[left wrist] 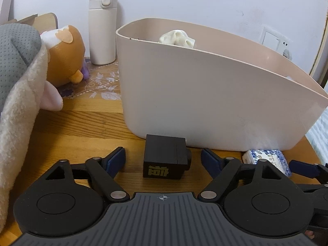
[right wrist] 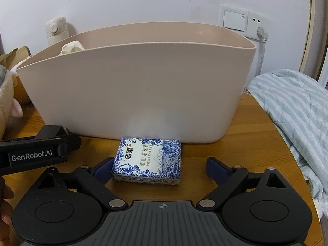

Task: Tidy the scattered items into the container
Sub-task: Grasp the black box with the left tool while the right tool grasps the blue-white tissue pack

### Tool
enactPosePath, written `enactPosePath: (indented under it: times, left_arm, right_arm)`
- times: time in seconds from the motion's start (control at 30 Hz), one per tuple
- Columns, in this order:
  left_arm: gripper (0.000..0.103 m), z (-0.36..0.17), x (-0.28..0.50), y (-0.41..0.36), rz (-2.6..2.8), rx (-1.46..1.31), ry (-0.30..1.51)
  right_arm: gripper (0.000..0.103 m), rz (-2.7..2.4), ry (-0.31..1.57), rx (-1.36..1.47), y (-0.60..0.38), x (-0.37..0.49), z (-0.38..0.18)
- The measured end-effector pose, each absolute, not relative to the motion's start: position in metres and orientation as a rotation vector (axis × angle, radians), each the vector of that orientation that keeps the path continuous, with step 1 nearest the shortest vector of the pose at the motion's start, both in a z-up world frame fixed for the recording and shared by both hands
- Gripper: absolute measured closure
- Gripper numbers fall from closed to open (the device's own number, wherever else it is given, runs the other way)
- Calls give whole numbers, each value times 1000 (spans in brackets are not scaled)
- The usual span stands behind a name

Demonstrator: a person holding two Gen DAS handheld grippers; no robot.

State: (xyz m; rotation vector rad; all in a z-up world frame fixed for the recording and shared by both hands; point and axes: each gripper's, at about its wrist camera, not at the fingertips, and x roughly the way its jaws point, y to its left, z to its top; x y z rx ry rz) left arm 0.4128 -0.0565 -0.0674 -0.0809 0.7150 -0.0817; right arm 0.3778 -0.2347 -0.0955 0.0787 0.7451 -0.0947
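A beige plastic container (left wrist: 205, 94) stands on the wooden table; it also shows in the right wrist view (right wrist: 133, 94). A cream crumpled item (left wrist: 177, 39) lies inside it. A small black box (left wrist: 165, 158) with gold lettering sits on the table against the container's front. My left gripper (left wrist: 163, 161) is open, its fingers on either side of the box, not touching. A blue-and-white tissue pack (right wrist: 147, 160) lies in front of the container. My right gripper (right wrist: 160, 169) is open around it; the left finger is close to the pack, the right finger apart.
A plush toy (left wrist: 65, 57) and a fuzzy cushion (left wrist: 16, 94) crowd the left. A white thermos (left wrist: 102, 28) stands behind, by the wall. A striped blanket (right wrist: 293, 110) lies beyond the table's right edge. The left gripper's body (right wrist: 34, 153) shows in the right wrist view.
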Motion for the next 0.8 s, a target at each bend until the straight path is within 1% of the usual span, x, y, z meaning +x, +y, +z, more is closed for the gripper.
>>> enactPosePath:
  times: [0.03,0.07,0.1,0.13,0.17,0.2,0.23,0.27,0.57,0.8]
  left_arm:
    - [37,-67,412,-57,-79,-68,712]
    - [40,-67,412,-58,-76,-58,710]
    - [41,-68,411,-57,-74,-55,709]
    - [42,-68,411,-57,-74,-55,709]
    - [46,-68,411,-56,-72,-55,708]
    - [50,-67,410,-56,-69,-51,708]
    - [56,-67,409,-56,-66,-47,708]
    - [56,-66,409,-56,-66,-46,710]
    - [58,-63,398,-52,-56,-68,713]
    - [58,-48,375,-52,-64,-50,672]
  right_arm:
    - [17,-97,743,73,-234,378,-95]
    - [21,-99,742,65,-232,377,-95]
    - [24,-101,741,57,-232,377,-95]
    - [26,-102,741,50,-231,377,-94]
    - [29,-102,740,45,-231,377,-94]
    - [36,-98,740,44,-230,376,-94]
    - [38,-93,739,46,-230,375,-93]
    - [42,-92,739,45,-229,375,-92]
    - [42,-78,748,60,-230,366,-91]
    - [42,-69,743,106,-241,348,-85]
